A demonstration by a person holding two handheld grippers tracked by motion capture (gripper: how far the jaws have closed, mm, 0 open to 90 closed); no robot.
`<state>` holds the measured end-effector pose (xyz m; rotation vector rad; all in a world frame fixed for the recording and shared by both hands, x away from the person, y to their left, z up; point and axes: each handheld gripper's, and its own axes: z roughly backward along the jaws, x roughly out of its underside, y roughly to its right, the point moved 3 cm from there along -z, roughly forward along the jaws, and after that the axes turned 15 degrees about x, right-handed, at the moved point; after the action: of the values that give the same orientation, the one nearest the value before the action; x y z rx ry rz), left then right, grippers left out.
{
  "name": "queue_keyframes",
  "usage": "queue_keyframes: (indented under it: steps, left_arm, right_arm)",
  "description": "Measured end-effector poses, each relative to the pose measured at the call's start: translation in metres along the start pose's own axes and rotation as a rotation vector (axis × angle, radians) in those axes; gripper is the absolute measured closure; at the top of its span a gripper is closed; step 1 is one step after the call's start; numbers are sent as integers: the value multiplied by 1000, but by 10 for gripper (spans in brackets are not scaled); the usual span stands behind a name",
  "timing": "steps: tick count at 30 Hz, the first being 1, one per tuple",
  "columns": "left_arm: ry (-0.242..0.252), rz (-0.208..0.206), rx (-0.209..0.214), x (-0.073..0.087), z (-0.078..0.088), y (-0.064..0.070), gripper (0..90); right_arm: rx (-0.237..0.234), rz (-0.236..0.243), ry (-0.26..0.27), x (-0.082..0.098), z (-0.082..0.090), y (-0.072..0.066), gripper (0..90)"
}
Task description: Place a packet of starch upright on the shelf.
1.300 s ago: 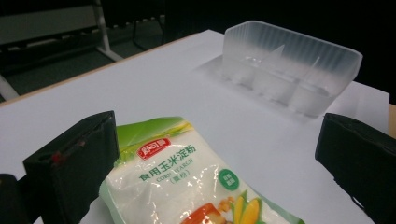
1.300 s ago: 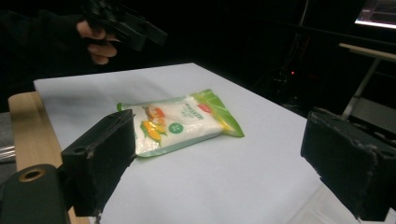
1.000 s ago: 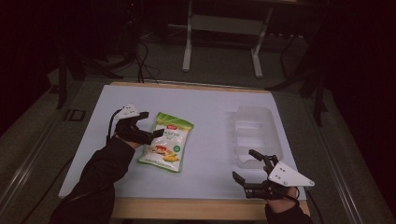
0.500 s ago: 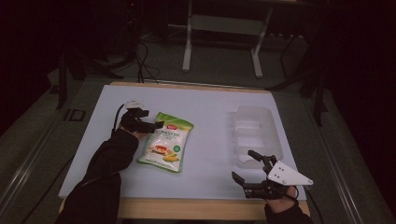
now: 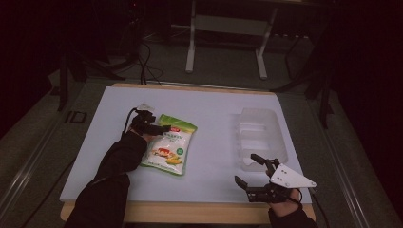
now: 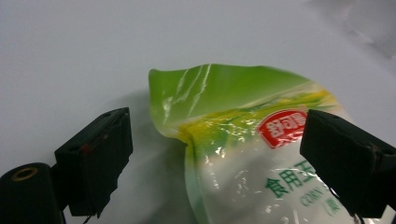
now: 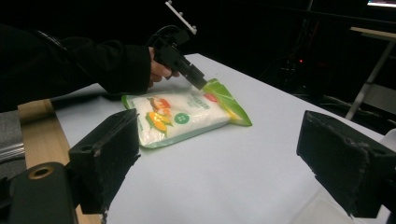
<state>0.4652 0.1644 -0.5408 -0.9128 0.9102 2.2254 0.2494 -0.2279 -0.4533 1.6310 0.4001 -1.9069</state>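
Snack bag (image 5: 169, 146), green-topped, flat on white table (image 5: 214, 114), left of centre. Left gripper (image 5: 159, 128) at bag's top corner, jaws spread either side of green edge, just been narrowing, pads not pressing yet. Right gripper (image 5: 252, 173) spread wide, empty, near front edge beside clear plastic tray (image 5: 260, 135).

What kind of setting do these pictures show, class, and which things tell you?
Probably a lab or workshop: a white-topped wooden table in a dark room, metal stand legs and black cables on the floor behind.
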Motion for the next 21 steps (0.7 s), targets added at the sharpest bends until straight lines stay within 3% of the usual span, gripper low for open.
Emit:
queue_keyframes:
  steps: [7, 10, 12, 15, 17, 18, 21]
  left_arm:
    - [-49, 49, 18, 4, -9, -8, 129]
    - [-49, 60, 59, 6, -11, -8, 162]
    - [-46, 58, 97, 6, -12, -6, 257]
    - [-60, 72, 132, 7, -13, -5, 324]
    - [-65, 76, 135, 7, -13, -4, 361]
    - [-80, 81, 164, 7, -14, -2, 429]
    - [-112, 48, 162, 6, -19, 6, 551]
  right_arm:
    - [-5, -1, -6, 1, -1, -1, 128]
    - [-5, -1, -7, 1, -1, -1, 128]
    - [-8, -4, -8, 1, -1, -1, 128]
    - [-10, -6, -9, 1, -1, -1, 128]
    - [-10, -5, -10, 1, -1, -1, 128]
    - [-10, -5, -10, 1, -1, -1, 128]
    - [-12, -9, -11, 1, -2, -1, 128]
